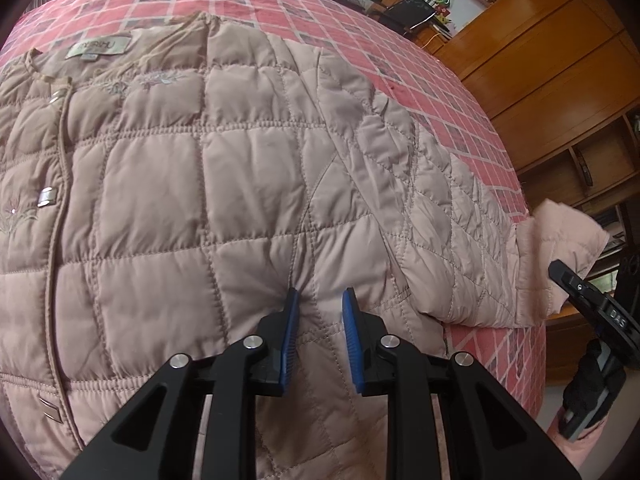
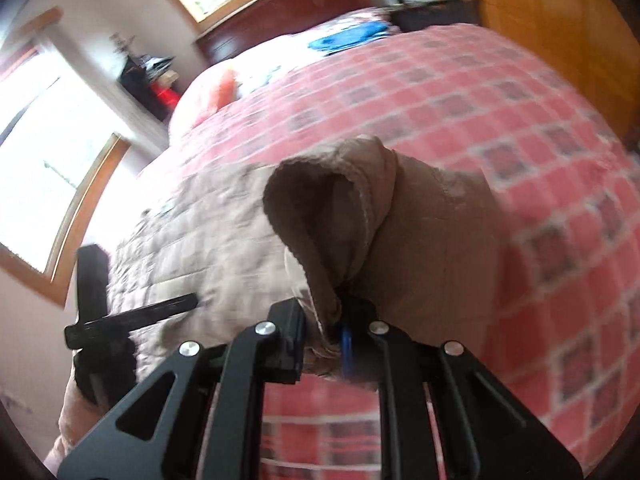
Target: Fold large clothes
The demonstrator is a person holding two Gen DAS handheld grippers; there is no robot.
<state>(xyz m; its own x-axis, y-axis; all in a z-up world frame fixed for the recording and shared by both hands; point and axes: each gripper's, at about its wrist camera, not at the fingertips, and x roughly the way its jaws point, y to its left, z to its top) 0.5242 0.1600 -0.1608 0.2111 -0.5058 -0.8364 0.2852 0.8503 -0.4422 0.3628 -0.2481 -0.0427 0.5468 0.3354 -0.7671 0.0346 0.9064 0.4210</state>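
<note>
- I see the jacket [image 1: 224,184], a pale pink quilted one, lying spread flat on the bed [image 1: 472,128], which has a red checked cover.
- Its neck label [image 1: 101,48] sits at the far end, and the front closing with its metal snaps [image 1: 47,197] runs down the left of my left wrist view.
- My left gripper [image 1: 320,300] is low over the jacket body, close to where the sleeve joins it. Its blue-padded fingers [image 1: 291,332] stand a narrow way apart with quilted cloth between the tips; the left tip presses a small pucker into the cloth, but I cannot see them closed on it.
- The sleeve [image 1: 452,216] stretches away to the right, toward the edge of the bed, and its cuff [image 1: 560,240] is lifted off the cover.
- My right gripper [image 2: 338,320] has that cuff [image 2: 332,224] pinched between its fingers; the cloth bunches up at the tips and the open mouth of the cuff rises above them.
- In the left wrist view the right gripper [image 1: 558,270] shows at the right edge, at the cuff, with a black-gloved hand [image 1: 588,384] behind it.
- The right wrist view is blurred. In it the left gripper [image 2: 188,302] shows as a dark bar over the jacket [image 2: 192,232].
- A wooden wardrobe [image 1: 552,40] stands beyond the bed.
</note>
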